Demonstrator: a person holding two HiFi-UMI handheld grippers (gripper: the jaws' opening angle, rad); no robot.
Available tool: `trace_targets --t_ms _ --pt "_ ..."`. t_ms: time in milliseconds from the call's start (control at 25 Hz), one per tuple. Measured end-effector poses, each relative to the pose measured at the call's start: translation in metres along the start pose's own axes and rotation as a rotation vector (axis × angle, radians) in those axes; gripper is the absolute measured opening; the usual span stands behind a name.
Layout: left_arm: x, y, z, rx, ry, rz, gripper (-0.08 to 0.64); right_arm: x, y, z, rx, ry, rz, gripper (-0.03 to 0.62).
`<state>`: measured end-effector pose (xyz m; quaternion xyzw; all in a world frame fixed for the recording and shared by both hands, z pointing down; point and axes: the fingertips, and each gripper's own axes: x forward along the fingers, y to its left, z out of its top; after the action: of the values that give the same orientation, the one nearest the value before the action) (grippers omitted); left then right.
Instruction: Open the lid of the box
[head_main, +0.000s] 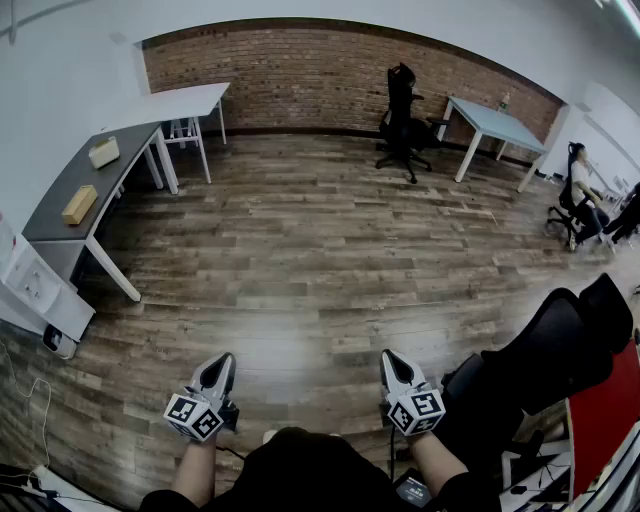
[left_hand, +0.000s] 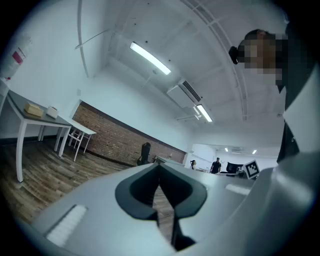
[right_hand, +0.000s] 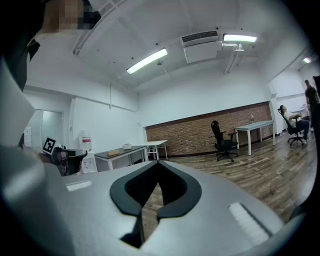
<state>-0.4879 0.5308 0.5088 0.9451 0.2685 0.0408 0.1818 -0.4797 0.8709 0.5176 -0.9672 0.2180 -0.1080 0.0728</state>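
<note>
**Claws.**
- The left claw (head_main: 217, 371) is closed. The left gripper view shows its jaw tips meeting, with nothing between them.
- The right claw (head_main: 396, 368) is closed in the same way, tips together and empty.

**Arm pose.**
- The left forearm (head_main: 195, 470) and right forearm (head_main: 436, 466) reach forward from the person's body, roughly parallel.
- The two claws are held side by side, apart from each other, above the wooden floor (head_main: 300, 250).
- The left cube (head_main: 194, 416) and right cube (head_main: 415, 410) sit at the wrist end, nearest the person. The jaw tips point away from the body.
- Both gripper views look across the room and take in the ceiling, so the claws are pitched upward rather than at the floor.

**Task items, located from the desk.**
- The grey desk (head_main: 55, 230) stands against the wall, ahead and to the left of the left claw.
- A tan box (head_main: 79, 204) lies on the desk top, toward the desk's nearer end.
- A pale box (head_main: 103, 152) lies on the same top, toward the desk's farther end and apart from the tan box.
- Both boxes appear closed. Which one is the task's box cannot be told.
- Both claws are well apart from the desk, and neither touches either box. The right claw is the farther of the two from the desk.
</note>
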Motion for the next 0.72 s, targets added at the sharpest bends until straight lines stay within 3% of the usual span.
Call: trace_targets --t_ms 720 --pt "-0.017 0.04 0.024 0.022 -0.023 0.01 0.0 0.056 0.043 0.007 0.013 -0.022 0.084 0.003"
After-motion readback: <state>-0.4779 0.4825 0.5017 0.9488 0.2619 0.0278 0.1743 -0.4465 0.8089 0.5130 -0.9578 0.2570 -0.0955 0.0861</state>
